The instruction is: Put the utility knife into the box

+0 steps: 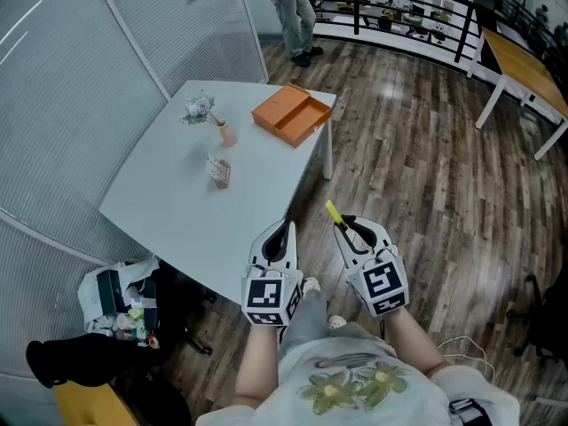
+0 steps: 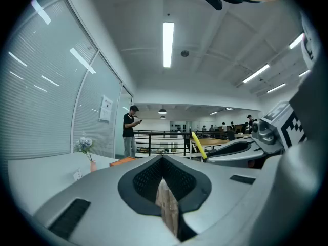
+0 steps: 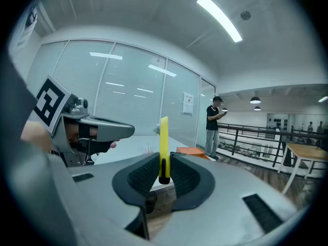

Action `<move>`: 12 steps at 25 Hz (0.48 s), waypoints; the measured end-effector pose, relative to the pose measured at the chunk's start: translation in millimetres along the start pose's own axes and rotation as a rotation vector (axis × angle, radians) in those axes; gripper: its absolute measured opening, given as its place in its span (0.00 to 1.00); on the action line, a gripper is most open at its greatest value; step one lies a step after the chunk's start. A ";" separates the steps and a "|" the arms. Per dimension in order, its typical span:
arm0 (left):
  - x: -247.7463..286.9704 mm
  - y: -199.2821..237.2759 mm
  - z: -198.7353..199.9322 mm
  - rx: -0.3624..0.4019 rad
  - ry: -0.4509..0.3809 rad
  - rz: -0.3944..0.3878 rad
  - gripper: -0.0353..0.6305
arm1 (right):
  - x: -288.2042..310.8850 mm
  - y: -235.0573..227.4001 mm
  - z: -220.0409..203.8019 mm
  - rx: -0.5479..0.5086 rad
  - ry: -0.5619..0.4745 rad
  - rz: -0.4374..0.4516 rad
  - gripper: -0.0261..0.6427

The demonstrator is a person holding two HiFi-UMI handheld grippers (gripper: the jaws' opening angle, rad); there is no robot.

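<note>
1. The right hand-held gripper [image 3: 164, 162] is clenched on the utility knife [image 3: 163, 135]. Its jaws stand partway closed, with the pads pressing the lower end of the yellow handle. The knife stands upright, most of its length clear above the jaws.
2. The left hand-held gripper [image 2: 163, 160] hangs beside it, jaws drawn together on nothing.
3. Both are held well apart from the box [image 1: 286, 112], on its near side, and the knife is over the wooden floor [image 1: 417, 176] and not over the bench [image 1: 222, 216]. The orange box lies open in two shallow halves at the bench's far corner.
4. The step in hand looks like the carry to the box. The grasp sits low on the handle, so the clench should stay firm the whole way. The knife is best brought low over an open half and tipped to lie along it. The jaws should loosen only once it rests on the box floor. A drop from height risks a bounce over the shallow rim.
5. A small vase [image 1: 227, 134] of flowers stands near the box's left side, and a little card [image 1: 218, 171] lies nearer the camera than the box. The approach is safest from the box's right, clear of both.
6. A person [image 1: 297, 11] stands beyond the box.
</note>
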State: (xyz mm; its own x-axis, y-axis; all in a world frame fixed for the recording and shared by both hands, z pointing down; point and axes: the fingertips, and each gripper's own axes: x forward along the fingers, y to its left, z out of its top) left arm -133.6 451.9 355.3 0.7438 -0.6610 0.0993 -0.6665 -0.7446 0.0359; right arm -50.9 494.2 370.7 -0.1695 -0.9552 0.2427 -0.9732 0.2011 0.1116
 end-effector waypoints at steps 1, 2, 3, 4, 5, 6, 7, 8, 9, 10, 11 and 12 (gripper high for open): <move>1.2 0.7 -0.8 -0.001 0.002 0.001 0.05 | 0.7 -0.5 -0.3 0.000 0.000 0.000 0.14; 2.6 1.5 -1.6 -0.002 0.004 0.001 0.05 | 1.8 -1.1 -0.6 0.001 0.000 0.001 0.14; 4.6 2.7 -2.2 -0.003 0.006 0.002 0.05 | 3.6 -2.2 -0.8 0.002 -0.001 0.000 0.14; 7.4 4.4 -2.6 -0.002 0.007 0.002 0.05 | 6.4 -3.7 -0.9 0.002 -0.005 -0.002 0.14; 11.0 6.8 -2.8 -0.001 0.008 0.001 0.05 | 10.3 -5.5 -0.7 0.002 -0.009 -0.003 0.14; 15.3 9.7 -3.1 0.001 0.009 0.000 0.05 | 15.1 -7.2 -0.2 0.001 -0.012 -0.003 0.14; 20.4 13.0 -3.6 0.003 0.010 0.000 0.05 | 20.6 -8.6 0.4 0.000 -0.010 -0.001 0.14; 26.2 16.6 -4.4 0.007 0.012 -0.001 0.05 | 26.7 -10.2 0.7 0.000 -0.005 0.002 0.15; 32.7 20.4 -5.3 0.011 0.014 -0.001 0.05 | 33.4 -12.7 0.8 -0.001 -0.001 0.004 0.15; 40.1 24.4 -6.2 0.015 0.015 -0.002 0.05 | 41.1 -16.4 0.8 -0.002 0.002 0.005 0.15; 48.3 29.0 -6.7 0.015 0.015 -0.004 0.05 | 49.8 -21.1 1.0 -0.003 0.004 0.005 0.15; 57.3 34.5 -7.0 0.013 0.014 -0.004 0.05 | 59.8 -26.5 1.4 -0.004 0.006 0.005 0.15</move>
State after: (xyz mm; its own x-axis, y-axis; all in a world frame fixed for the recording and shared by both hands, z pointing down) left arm -114.3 389.0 369.1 0.7460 -0.6564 0.1126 -0.6624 -0.7488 0.0238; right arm -35.5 431.5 380.9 -0.1734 -0.9528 0.2490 -0.9717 0.2067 0.1143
